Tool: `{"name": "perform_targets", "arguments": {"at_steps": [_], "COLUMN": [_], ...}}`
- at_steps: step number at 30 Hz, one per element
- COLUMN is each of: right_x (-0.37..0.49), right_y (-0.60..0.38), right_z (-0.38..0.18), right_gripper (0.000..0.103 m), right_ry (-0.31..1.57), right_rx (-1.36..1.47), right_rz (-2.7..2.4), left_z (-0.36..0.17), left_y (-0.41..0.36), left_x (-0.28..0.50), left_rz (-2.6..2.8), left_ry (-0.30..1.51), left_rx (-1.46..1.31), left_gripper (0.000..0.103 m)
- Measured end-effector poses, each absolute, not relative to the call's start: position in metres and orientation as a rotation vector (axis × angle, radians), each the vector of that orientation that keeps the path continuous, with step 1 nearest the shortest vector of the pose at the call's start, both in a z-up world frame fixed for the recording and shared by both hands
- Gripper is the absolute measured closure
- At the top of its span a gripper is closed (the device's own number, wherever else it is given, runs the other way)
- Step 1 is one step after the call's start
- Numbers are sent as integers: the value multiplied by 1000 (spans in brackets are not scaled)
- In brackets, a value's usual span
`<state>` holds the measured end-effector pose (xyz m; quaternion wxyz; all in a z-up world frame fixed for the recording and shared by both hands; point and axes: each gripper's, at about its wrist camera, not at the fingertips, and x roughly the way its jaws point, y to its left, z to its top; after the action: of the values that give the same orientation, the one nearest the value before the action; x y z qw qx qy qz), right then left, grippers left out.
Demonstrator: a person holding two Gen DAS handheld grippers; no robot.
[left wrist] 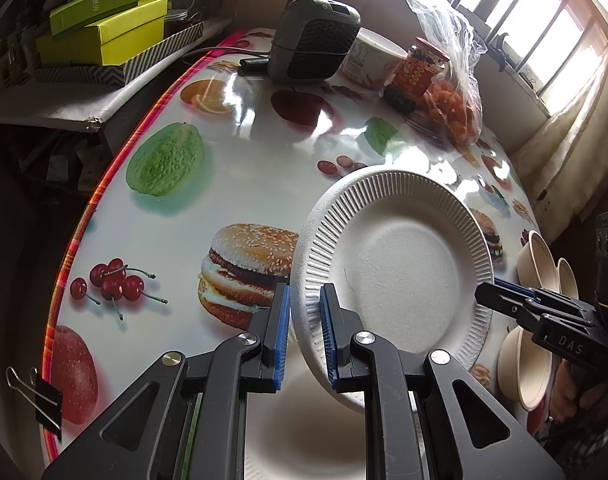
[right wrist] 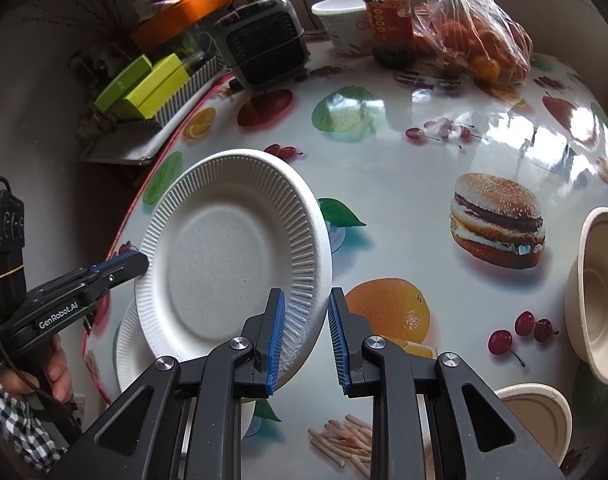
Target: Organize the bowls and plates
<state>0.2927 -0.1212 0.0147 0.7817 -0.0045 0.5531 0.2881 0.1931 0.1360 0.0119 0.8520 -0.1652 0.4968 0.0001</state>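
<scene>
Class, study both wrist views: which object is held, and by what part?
The upper paper plate, by opposite edges of its ribbed rim: the left gripper and right gripper each straddle it, tilted above another plate.

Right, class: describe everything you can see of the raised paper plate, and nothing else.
The raised paper plate is white and round, with a fluted rim and a smooth, flat centre; it looks like pressed pulp. It is empty and tilted, lifted above a second plate. The left hand-held gripper straddles its rim on one side. The right hand-held gripper has its rim between its fingers on the opposite side, with a gap.
</scene>
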Motion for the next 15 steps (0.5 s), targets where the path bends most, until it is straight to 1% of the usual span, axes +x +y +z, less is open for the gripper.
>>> {"name": "perform_targets", "arguments": {"at_steps": [15], "right_x": [272], "right_y": [-115], "right_z": [14], "right_gripper": [81], "right_ry": [1199], "right_rx": [-11], "right_rz": [653], "left_z": [8], "left_y": [144], "left_x": [169], "left_rz": [17], "left_ry": [1047], "left_rx": [-365], "left_gripper": [87]}}
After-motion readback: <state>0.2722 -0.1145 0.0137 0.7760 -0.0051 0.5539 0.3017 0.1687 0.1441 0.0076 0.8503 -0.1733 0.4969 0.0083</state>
